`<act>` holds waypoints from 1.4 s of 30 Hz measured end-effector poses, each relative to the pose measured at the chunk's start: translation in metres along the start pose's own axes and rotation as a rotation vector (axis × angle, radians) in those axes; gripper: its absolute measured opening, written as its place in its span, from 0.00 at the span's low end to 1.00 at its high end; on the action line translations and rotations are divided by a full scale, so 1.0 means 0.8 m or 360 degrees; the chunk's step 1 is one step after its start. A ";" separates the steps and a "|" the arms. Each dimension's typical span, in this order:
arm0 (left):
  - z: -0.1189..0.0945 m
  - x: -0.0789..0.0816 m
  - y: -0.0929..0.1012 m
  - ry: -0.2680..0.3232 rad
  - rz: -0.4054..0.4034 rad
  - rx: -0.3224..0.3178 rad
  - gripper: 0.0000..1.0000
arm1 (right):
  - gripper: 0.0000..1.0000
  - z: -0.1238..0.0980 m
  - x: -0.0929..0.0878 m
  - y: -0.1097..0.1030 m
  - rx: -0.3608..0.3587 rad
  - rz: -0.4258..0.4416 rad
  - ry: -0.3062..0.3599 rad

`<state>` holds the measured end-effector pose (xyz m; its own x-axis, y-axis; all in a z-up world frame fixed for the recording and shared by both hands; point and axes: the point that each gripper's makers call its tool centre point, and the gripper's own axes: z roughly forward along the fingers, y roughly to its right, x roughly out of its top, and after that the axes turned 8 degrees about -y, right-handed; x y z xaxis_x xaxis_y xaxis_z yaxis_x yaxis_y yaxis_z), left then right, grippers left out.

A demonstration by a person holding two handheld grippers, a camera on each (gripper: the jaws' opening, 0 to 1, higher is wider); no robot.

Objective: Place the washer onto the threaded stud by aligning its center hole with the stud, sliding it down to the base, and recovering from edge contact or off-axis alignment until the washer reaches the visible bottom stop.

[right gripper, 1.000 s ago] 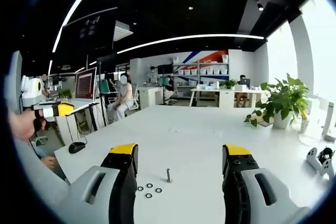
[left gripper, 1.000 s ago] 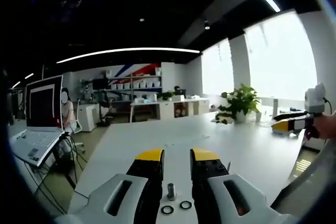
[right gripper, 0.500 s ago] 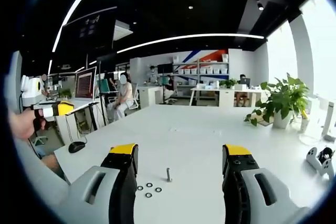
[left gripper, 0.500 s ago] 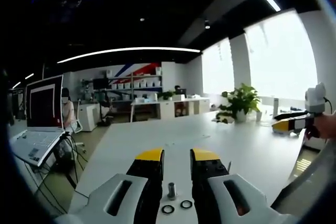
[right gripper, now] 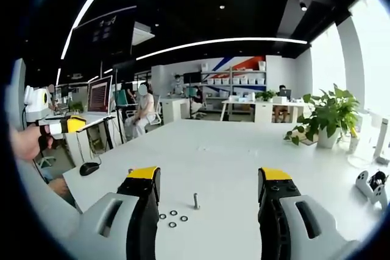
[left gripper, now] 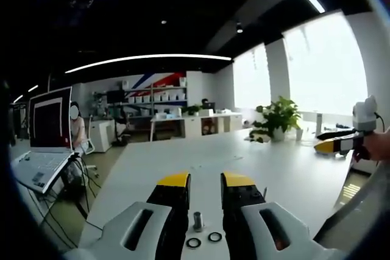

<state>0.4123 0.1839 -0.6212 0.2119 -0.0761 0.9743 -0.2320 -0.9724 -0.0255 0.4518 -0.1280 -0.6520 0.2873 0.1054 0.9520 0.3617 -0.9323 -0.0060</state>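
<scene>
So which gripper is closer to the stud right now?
Left. The left gripper has its jaws on either side of the stud; the right gripper sits farther back from it, jaws wide.

Daylight floods in from the blown-out windows (left gripper: 326, 68), washing the white table (left gripper: 183, 162) pale and nearly shadowless. Curved ceiling light strips (right gripper: 219, 44) glow against a dark ceiling. Fisheye bending warps straight lines near the edges; distant shelves look soft.

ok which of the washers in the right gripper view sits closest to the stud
The washer just below and left of the threaded stud, rightmost of the four. The other three lie further left, toward the right gripper's left jaw.
</scene>
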 end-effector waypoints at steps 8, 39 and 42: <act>0.000 0.000 0.000 0.0002 -0.0008 -0.0007 0.17 | 0.67 0.003 -0.003 0.000 -0.0001 -0.0007 -0.0024; 0.002 0.002 0.001 0.0001 -0.0035 -0.0030 0.17 | 0.65 0.022 -0.013 -0.005 -0.0007 -0.0034 -0.0086; 0.002 0.001 0.001 -0.0007 -0.0036 -0.0031 0.17 | 0.65 0.026 -0.015 -0.006 -0.0008 -0.0015 -0.0105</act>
<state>0.4140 0.1823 -0.6211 0.2215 -0.0550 0.9736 -0.2457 -0.9693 0.0012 0.4649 -0.1176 -0.6699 0.3419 0.1367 0.9297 0.3602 -0.9328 0.0047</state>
